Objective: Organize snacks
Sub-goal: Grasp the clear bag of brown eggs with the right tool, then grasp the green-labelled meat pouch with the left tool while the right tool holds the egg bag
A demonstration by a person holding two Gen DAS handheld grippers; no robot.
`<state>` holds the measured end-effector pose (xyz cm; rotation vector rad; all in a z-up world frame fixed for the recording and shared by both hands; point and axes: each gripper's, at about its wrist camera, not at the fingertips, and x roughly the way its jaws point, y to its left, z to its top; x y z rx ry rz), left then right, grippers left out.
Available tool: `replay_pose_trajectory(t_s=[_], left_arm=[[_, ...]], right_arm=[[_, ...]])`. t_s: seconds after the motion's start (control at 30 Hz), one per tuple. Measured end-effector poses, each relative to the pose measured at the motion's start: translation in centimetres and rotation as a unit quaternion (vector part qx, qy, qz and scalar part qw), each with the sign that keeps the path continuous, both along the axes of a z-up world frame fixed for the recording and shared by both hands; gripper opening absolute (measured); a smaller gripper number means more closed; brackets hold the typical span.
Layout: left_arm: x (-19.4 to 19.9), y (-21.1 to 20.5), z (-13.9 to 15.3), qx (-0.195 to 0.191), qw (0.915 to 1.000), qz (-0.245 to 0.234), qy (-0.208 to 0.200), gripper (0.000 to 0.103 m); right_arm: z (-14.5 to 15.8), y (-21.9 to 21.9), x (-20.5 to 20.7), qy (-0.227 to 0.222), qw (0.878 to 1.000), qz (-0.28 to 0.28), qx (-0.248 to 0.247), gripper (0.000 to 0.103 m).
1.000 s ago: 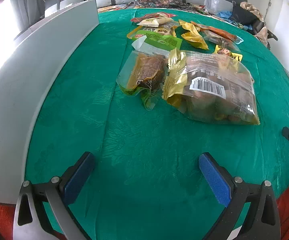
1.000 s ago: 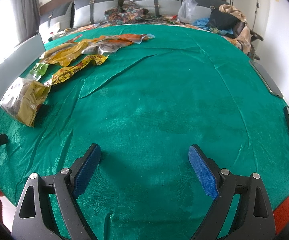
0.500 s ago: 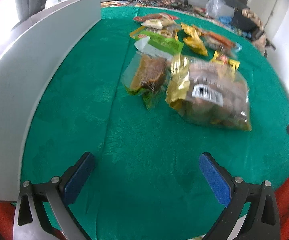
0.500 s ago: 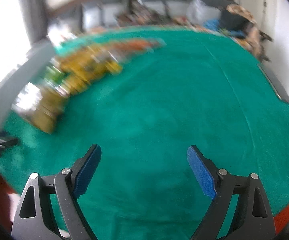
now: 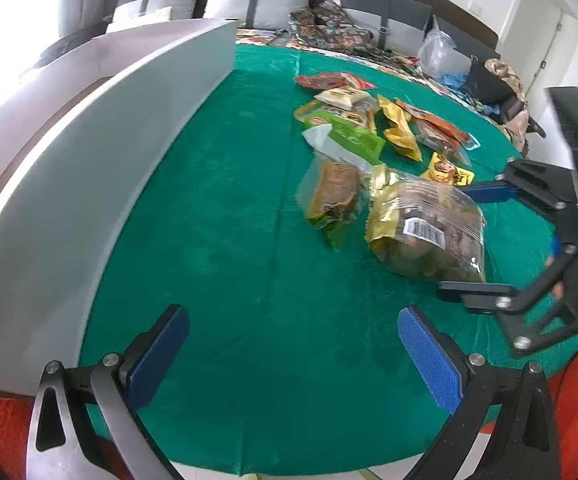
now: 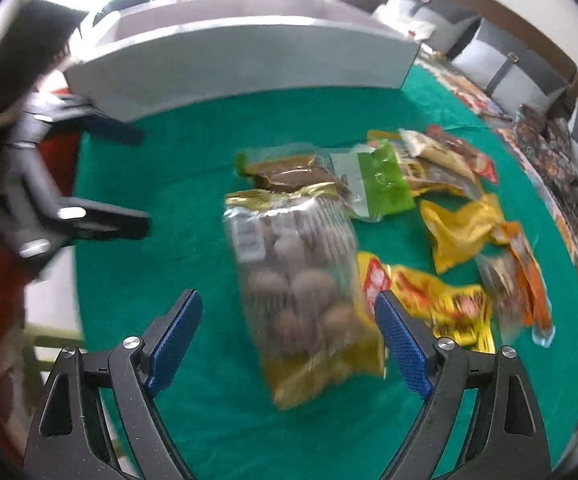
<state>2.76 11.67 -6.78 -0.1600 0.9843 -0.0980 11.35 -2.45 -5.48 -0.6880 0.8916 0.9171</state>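
A grey box (image 5: 89, 184) stood along the left edge of the counter (image 5: 229, 240), which was draped in green cloth. The left gripper (image 5: 293, 344) hung over bare cloth near the front edge, its blue-padded fingers (image 5: 157, 344) spread wide and gripping nothing. Past it, toward the middle, lay a clear packet of brown slabs (image 5: 331, 196), touching a gold-trimmed bag of round brown snacks (image 5: 425, 232) on its right. Behind these two, a green pouch (image 5: 353, 140), yellow packets (image 5: 399, 128) and a red packet (image 5: 333, 80) were heaped together farther back on the counter. At the right, the right gripper (image 5: 469, 240) reached in from the side, released, one finger above the gold-trimmed bag's far edge and the other at its near corner. In the right wrist view the bag lay between those parted fingers (image 6: 405, 348), though the blur hid whether they touched it.
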Motion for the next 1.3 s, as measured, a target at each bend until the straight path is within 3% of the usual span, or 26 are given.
replay_pose_trajectory(t_s=[0.23, 0.3, 0.37, 0.53, 0.63, 0.7, 0.8, 0.9, 0.97, 1.07, 1.17, 1.3], left_arm=[[-0.1, 0.7, -0.4, 0.0, 0.9998, 0.019, 0.007, 0.103], [-0.1, 0.4, -0.4, 0.007, 0.9998, 0.017, 0.005, 0.103], [-0.1, 0.2, -0.5, 0.012, 0.9998, 0.015, 0.005, 0.103], [-0.1, -0.1, -0.9, 0.013, 0.9998, 0.012, 0.01, 0.103], [-0.1, -0.2, -1.1, 0.013, 0.9998, 0.011, 0.012, 0.103], [0.0, -0.4, -1.3, 0.013, 0.9998, 0.01, 0.014, 0.103], [0.2, -0.8, -1.6, 0.015, 0.9997, 0.005, 0.017, 0.103], [0.2, -1.5, -1.9, 0.024, 0.9995, -0.003, 0.021, 0.103], [0.1, -1.9, -2.0, 0.029, 0.9993, -0.008, 0.023, 0.103], [0.2, -2.4, -2.1, 0.037, 0.9989, -0.013, 0.025, 0.103], [0.8, -2.7, -1.4, 0.037, 0.9989, -0.018, 0.02, 0.103], [3.0, -3.5, 0.1, 0.042, 0.9984, -0.036, 0.008, 0.103]], right_arm=[[-3.0, 1.6, 1.2, 0.019, 0.998, -0.029, -0.06, 0.089], [-2.9, 1.0, 1.5, 0.039, 0.997, -0.05, -0.04, 0.087], [-2.1, 0.0, 1.7, 0.064, 0.994, -0.084, -0.007, 0.064], [-1.0, -3.5, 2.5, 0.111, 0.977, -0.171, 0.068, 0.06], [0.5, -6.6, 1.8, 0.123, 0.958, -0.22, 0.139, 0.06], [1.7, -9.2, 1.1, 0.117, 0.938, -0.259, 0.197, 0.06], [2.8, -13.5, -0.7, 0.072, 0.908, -0.335, 0.241, 0.06], [2.1, -16.9, -2.1, -0.006, 0.881, -0.42, 0.219, 0.061], [0.9, -18.6, -2.2, -0.043, 0.872, -0.453, 0.183, 0.061], [-1.4, -20.7, -1.8, -0.04, 0.857, -0.487, 0.163, 0.061], [-2.5, -22.4, -1.6, -0.016, 0.84, -0.513, 0.179, 0.061], [-1.7, -22.2, -3.0, -0.022, 0.841, -0.507, 0.19, 0.061]])
